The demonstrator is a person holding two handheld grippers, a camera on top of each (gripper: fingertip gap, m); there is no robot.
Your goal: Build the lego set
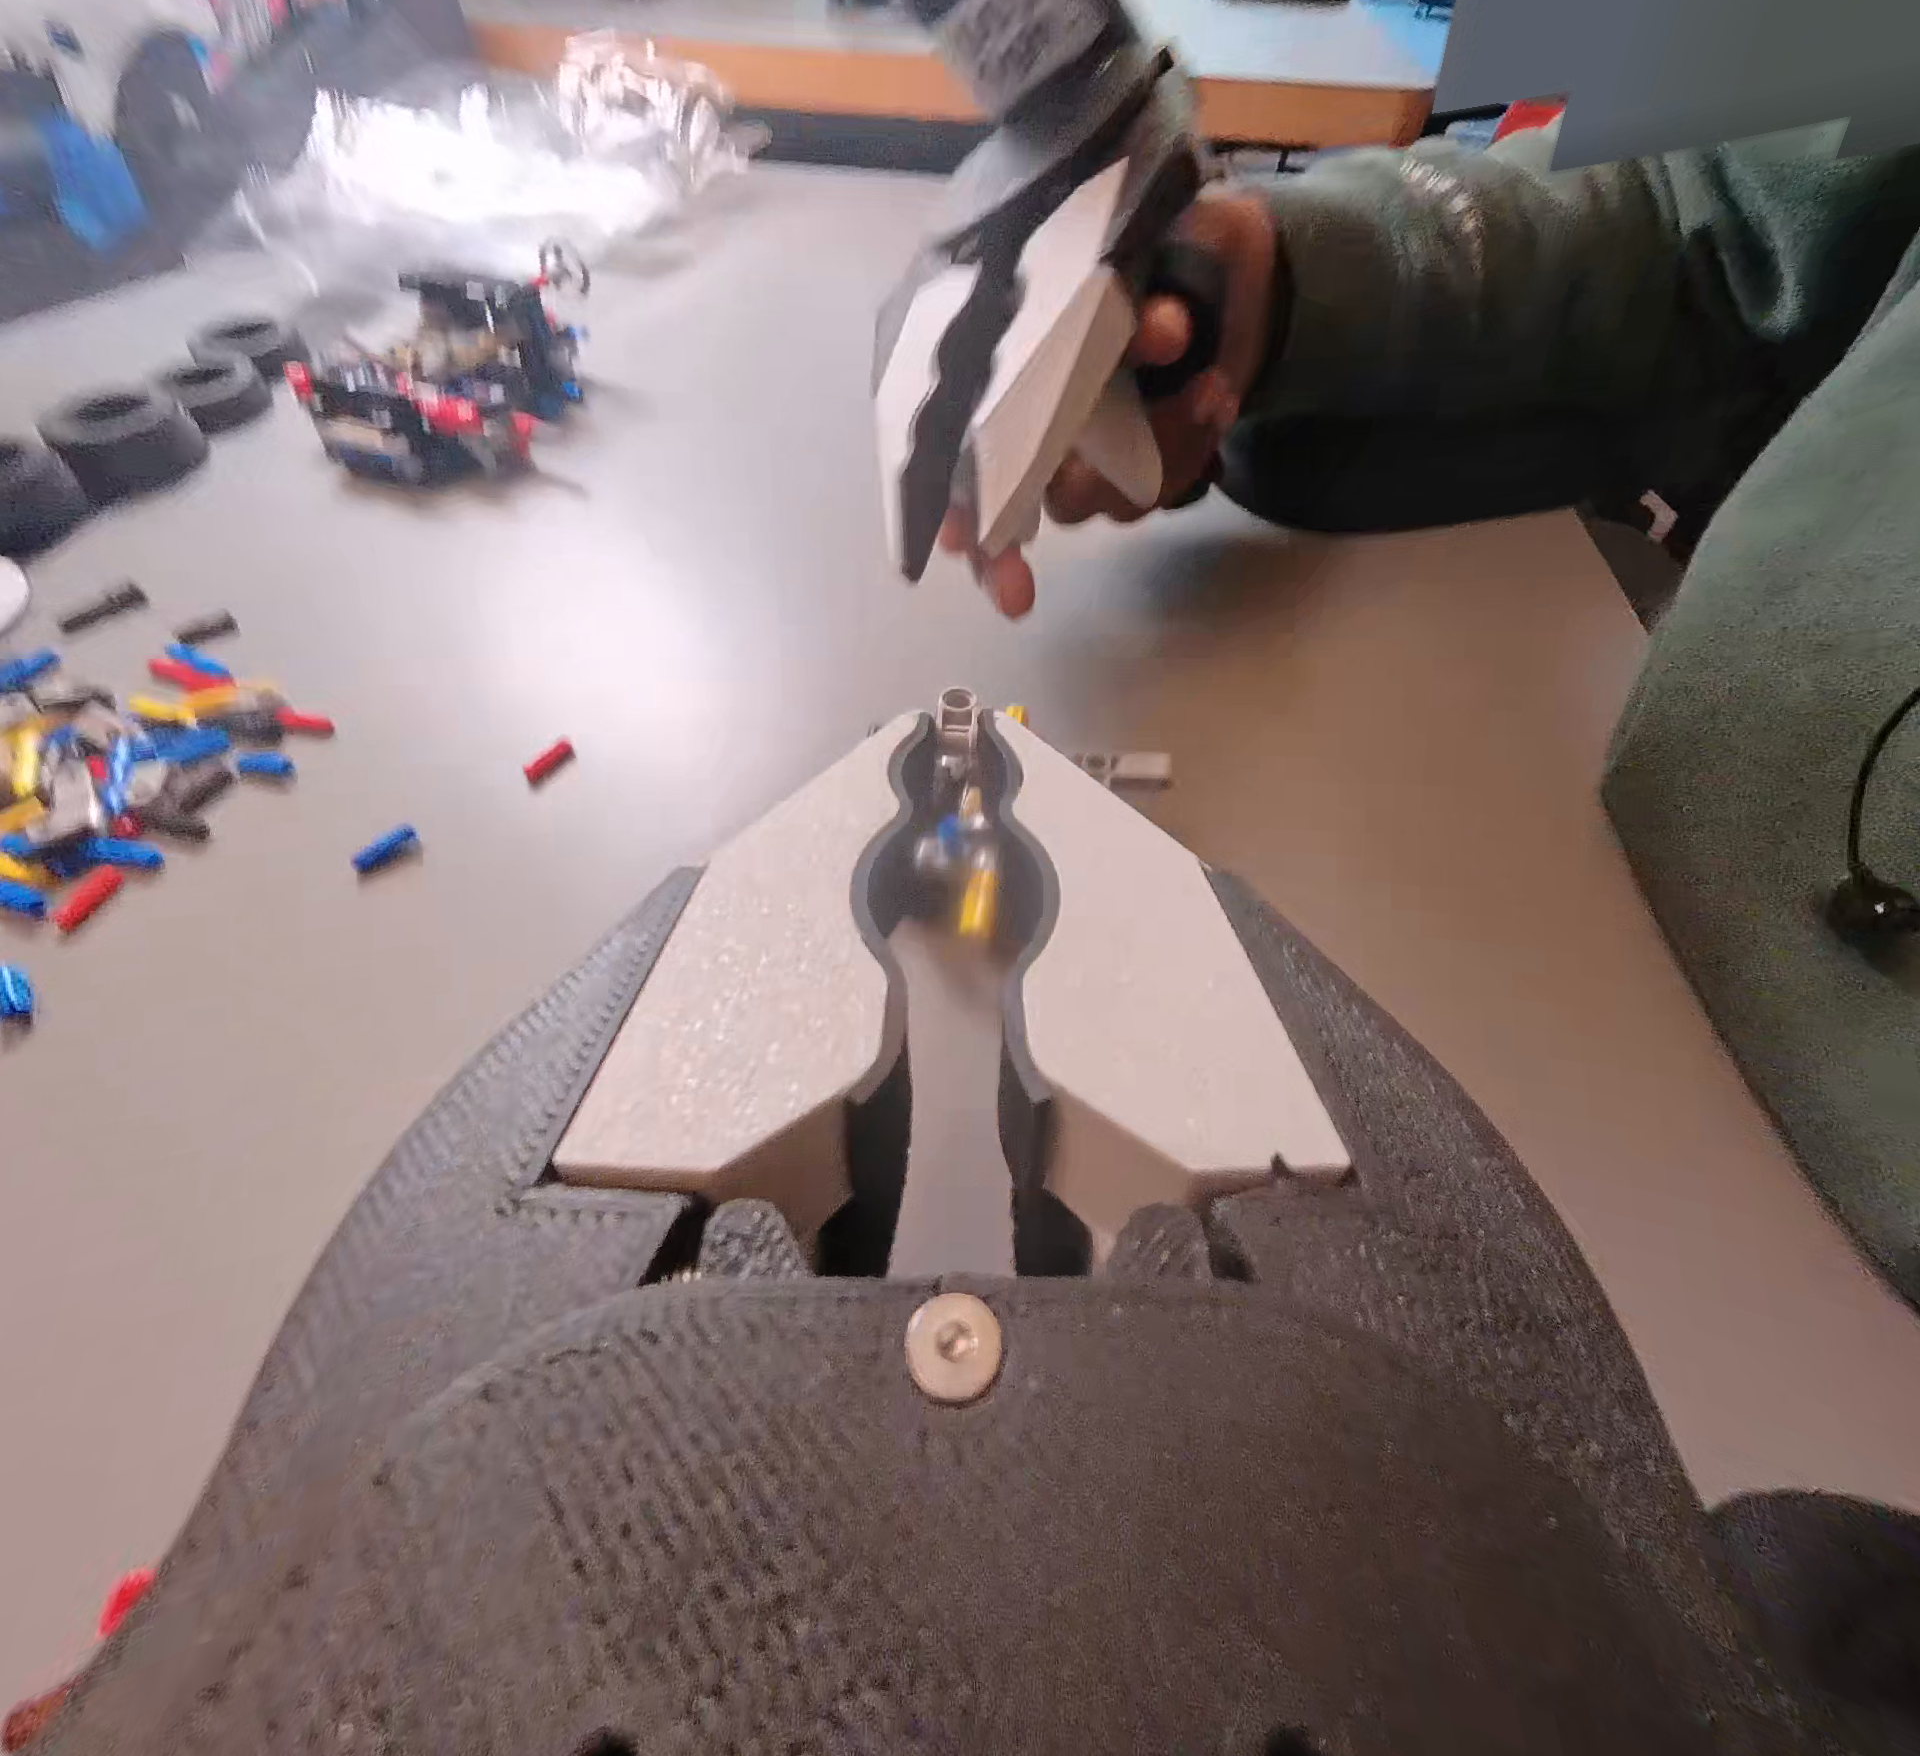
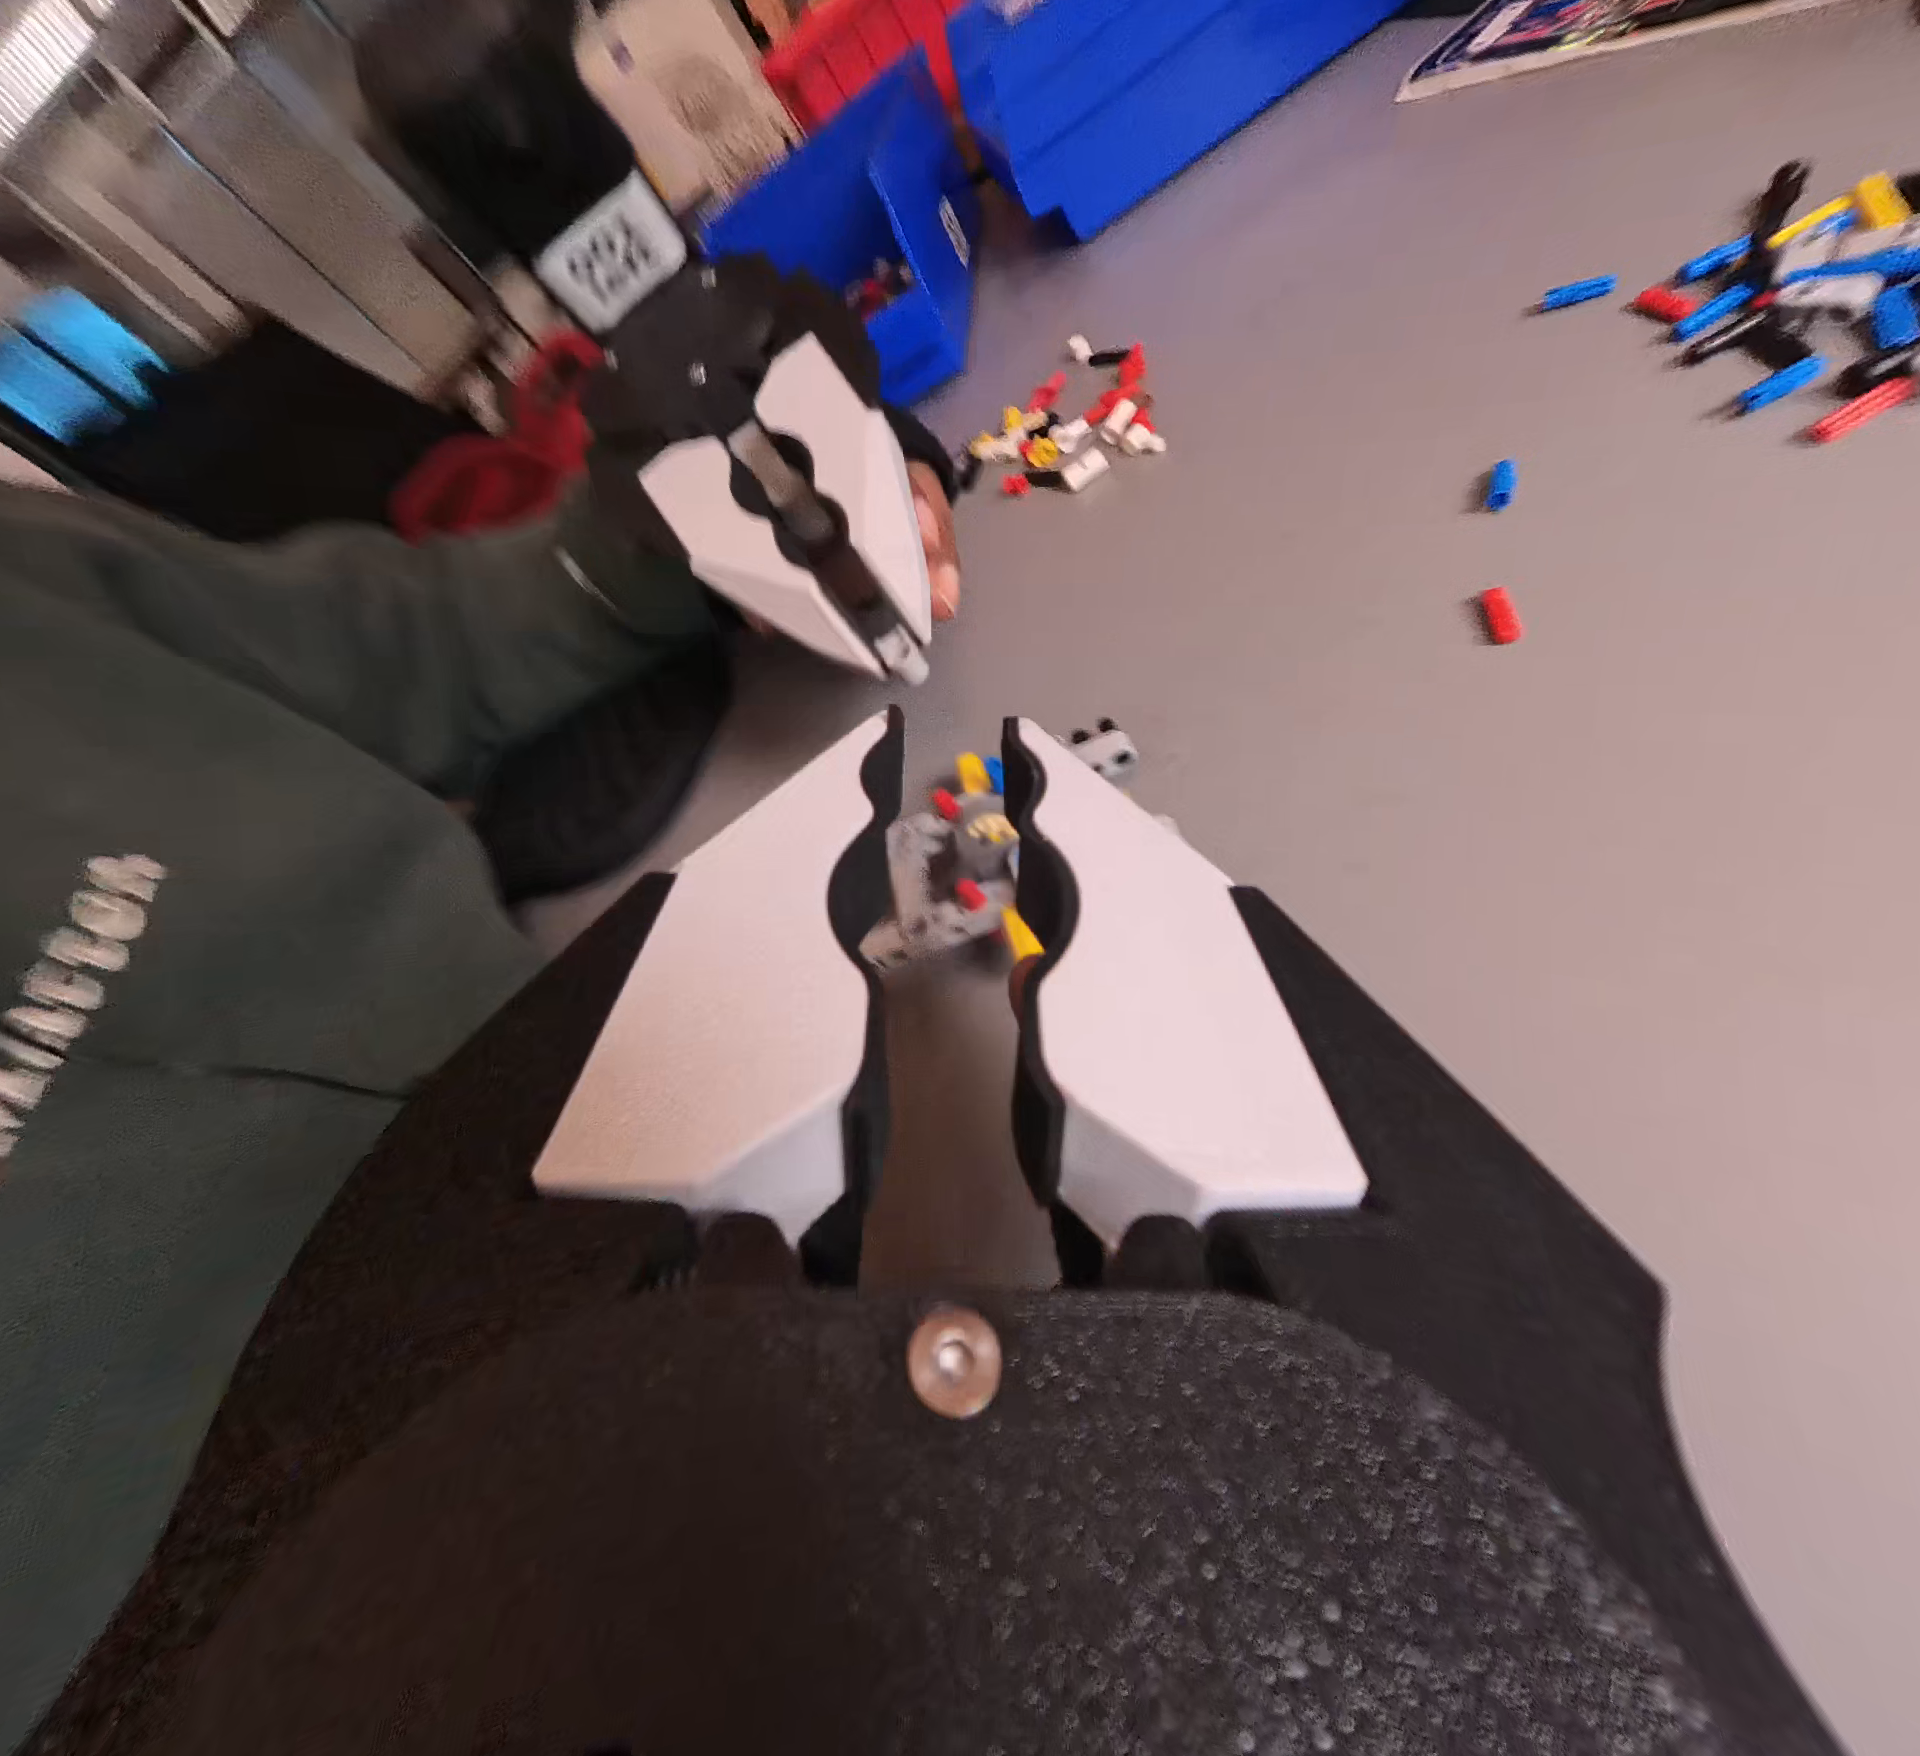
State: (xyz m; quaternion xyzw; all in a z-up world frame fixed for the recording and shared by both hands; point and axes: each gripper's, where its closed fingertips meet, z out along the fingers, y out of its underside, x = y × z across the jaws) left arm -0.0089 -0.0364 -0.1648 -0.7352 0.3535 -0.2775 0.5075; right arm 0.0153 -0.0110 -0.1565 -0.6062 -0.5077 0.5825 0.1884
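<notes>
You've got the grey table (image 1: pixel 727 511) spread wide, the half-built black car chassis (image 1: pixel 442 387) well off to your left beside the loose tyres (image 1: pixel 125 444). Nearer, the pile of blue, red and yellow pins (image 1: pixel 114 771) lies scattered. Your right gripper (image 2: pixel 951 730) stands with its jaws parted, empty, and the small grey sub-assembly (image 2: pixel 951 875) sits on the table seen between its fingers. Your left gripper (image 1: pixel 961 719) is clamped on a small grey connector piece (image 1: pixel 958 707) poking from its tips. By the look of it you're mid-way, about to mate parts: bring that connector across, line it up squarely, and steady the sub-assembly with your right first.
</notes>
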